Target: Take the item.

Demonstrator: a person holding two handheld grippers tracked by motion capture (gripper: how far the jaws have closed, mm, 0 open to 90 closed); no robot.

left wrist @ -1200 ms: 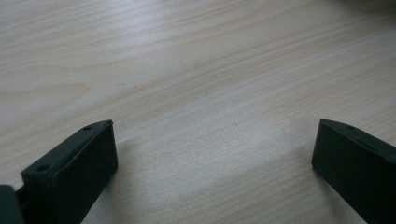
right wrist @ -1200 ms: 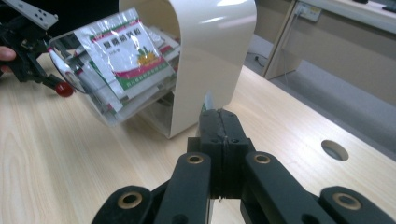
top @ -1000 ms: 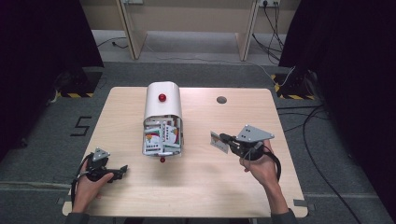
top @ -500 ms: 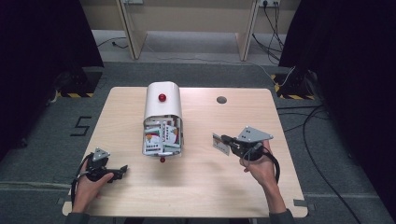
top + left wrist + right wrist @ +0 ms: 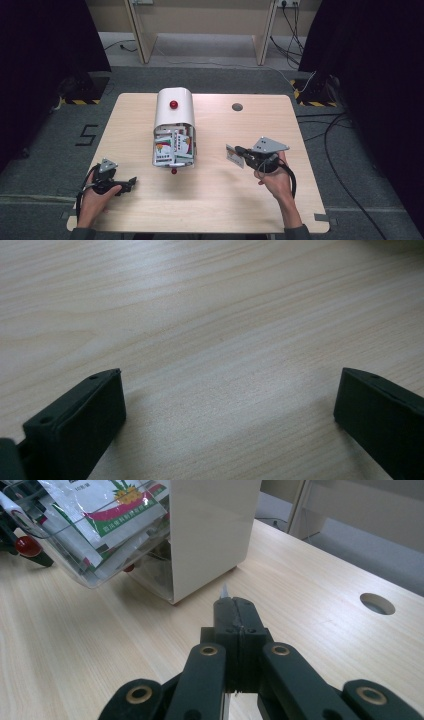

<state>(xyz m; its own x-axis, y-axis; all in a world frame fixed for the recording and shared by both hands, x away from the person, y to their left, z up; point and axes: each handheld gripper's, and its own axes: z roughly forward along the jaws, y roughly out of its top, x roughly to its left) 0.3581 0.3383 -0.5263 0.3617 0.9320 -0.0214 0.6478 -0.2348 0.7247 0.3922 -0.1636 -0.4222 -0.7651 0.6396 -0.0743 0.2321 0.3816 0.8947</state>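
Black jaws of the right gripper (image 5: pixel 235 615) are pressed together on a thin sachet (image 5: pixel 234 155), held edge-on at lower centre of the right gripper view, a sliver of it poking above the tips; in the high view the right gripper (image 5: pixel 240 152) sits at right of centre with the sachet flat-faced at its left end, above the table (image 5: pixel 220 200), touching nothing else; left gripper (image 5: pixel 131 181) at lower left of the high view, resting low on the wood, well apart from everything; left gripper view has its jaws spread wide at the bottom corners, bare pale wood grain between them, nothing gripped; farther up, the white dispenser box (image 5: pixel 173 111) at centre, its clear drawer (image 5: pixel 173 150) pulled out and stuffed with printed sachets, left of the held sachet and near it; right gripper view gives the drawer (image 5: pixel 95 535) at upper left, tilted, with a red knob (image 5: pixel 27 546); the high view adds the round hole (image 5: pixel 237 107) in the table beyond.
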